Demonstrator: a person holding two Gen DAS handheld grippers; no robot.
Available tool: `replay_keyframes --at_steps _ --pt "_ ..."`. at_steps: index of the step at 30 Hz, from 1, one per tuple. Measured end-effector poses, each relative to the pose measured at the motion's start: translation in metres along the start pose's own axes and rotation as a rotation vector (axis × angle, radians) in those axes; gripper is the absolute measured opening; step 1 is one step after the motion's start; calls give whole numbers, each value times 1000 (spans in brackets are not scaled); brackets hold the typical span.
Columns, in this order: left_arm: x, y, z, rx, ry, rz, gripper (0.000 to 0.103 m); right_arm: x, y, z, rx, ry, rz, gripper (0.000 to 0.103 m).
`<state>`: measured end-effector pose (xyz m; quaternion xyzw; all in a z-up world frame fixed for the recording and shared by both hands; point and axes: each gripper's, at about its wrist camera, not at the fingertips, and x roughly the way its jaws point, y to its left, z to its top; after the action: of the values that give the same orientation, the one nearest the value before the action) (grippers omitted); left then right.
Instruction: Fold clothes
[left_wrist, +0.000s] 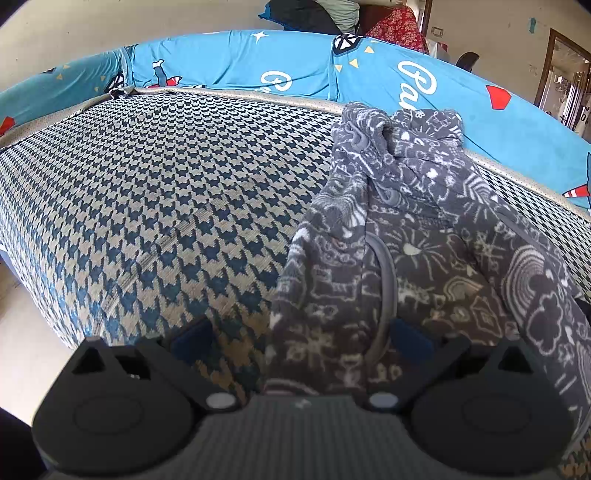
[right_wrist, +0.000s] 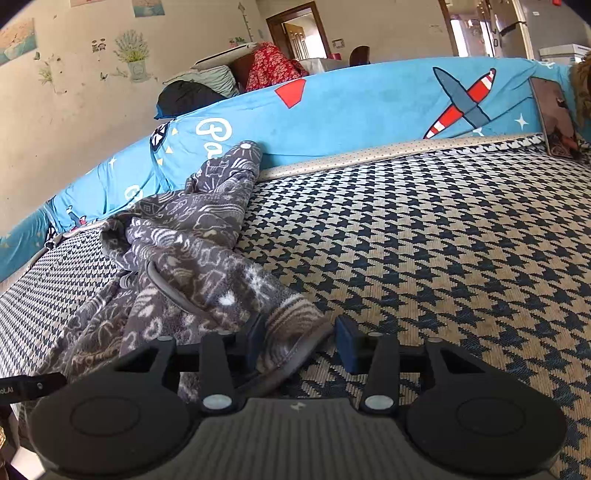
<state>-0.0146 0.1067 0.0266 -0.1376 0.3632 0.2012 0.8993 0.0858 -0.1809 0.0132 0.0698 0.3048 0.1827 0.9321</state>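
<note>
A grey fleece garment (left_wrist: 406, 240) with white doodle prints lies crumpled on the houndstooth bed, a grey drawcord (left_wrist: 386, 280) looped over it. My left gripper (left_wrist: 301, 339) is open wide, low over the garment's near edge. The fabric covers the right half of the gap and reaches its right pad (left_wrist: 410, 338). In the right wrist view the same garment (right_wrist: 192, 236) stretches away to the left. Its ribbed cuff (right_wrist: 295, 325) lies between the pads of my right gripper (right_wrist: 302, 342), which is open about halfway. The left pad (right_wrist: 255, 339) touches the cuff.
The houndstooth bed cover (left_wrist: 166, 192) spreads wide to the left of the garment and to its right (right_wrist: 443, 240). A blue cartoon-print sheet (right_wrist: 369, 107) rises along the far side. The bed's edge drops to the floor (left_wrist: 22, 325) at the left.
</note>
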Motion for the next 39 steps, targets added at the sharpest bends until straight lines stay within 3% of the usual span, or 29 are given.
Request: replay_keyframes --at_steps 1,2,5,19,31,39 --pt "0 0 0 0 -2 -1 103 0 0 0 -3 3 1 30" --pt "-1 0 0 0 -3 -2 103 0 0 1 1 5 -1 16" --pt "-2 1 -1 -2 -5 -6 103 -7 -3 5 45 6 23 9" --pt "-10 -3 -7 -2 -6 -33 103 -88 49 15 -44 -132 219 8" --pt "-29 18 3 -94 -60 -85 103 -118 132 3 -204 -113 394 8" --pt "-55 58 15 -203 -167 -21 103 -113 167 -15 -260 -55 428 8"
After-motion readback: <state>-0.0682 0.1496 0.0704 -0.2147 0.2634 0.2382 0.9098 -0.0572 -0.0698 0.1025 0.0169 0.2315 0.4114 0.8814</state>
